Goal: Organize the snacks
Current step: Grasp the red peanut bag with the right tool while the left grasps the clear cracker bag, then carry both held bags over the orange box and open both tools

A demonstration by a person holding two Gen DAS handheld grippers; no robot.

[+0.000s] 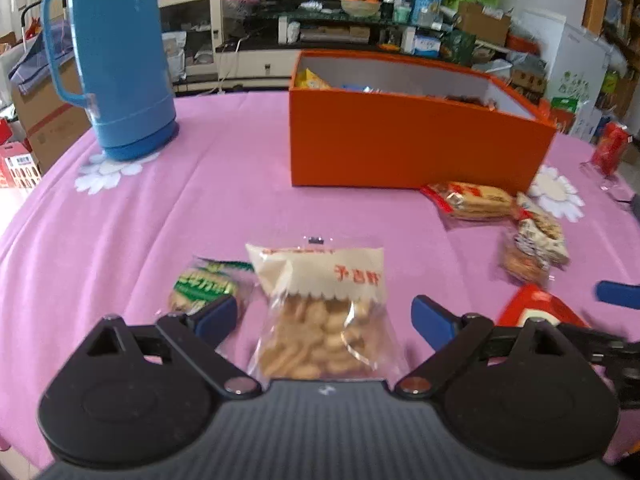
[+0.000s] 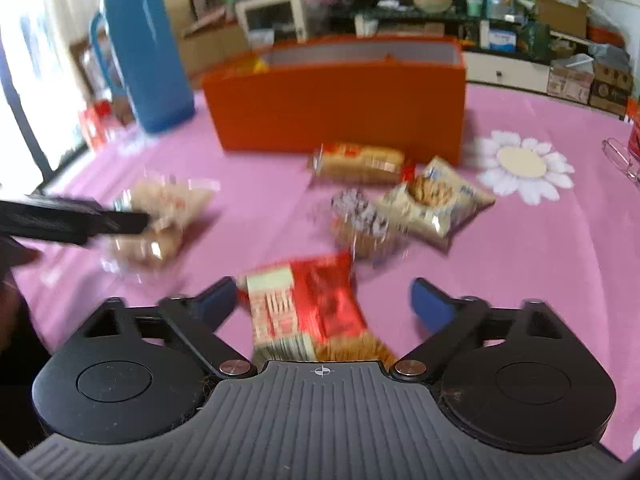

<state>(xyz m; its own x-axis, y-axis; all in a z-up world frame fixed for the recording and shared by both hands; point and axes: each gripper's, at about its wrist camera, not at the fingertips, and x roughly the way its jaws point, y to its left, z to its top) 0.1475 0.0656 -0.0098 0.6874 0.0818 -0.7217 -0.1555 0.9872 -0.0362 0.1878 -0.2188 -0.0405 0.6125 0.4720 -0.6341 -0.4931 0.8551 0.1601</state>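
My left gripper (image 1: 326, 316) is open over the pink tablecloth, and a clear bag of small biscuits (image 1: 320, 312) lies between its blue fingers without touching the pads. A green-labelled cracker pack (image 1: 202, 288) lies just left of it. My right gripper (image 2: 324, 300) is open too, with a red and white snack packet (image 2: 312, 312) lying between its fingers. Beyond lie a long cracker pack (image 2: 360, 164), a white bag (image 2: 436, 200) and a round pack (image 2: 364, 224). The orange box (image 1: 400, 148) stands at the back and holds several snacks.
A tall blue thermos (image 1: 116, 60) stands at the back left of the table. A white daisy mat (image 2: 520, 164) lies right of the orange box. A red wrapped item (image 1: 610, 148) sits at the far right edge. Cluttered shelves and cartons fill the room behind.
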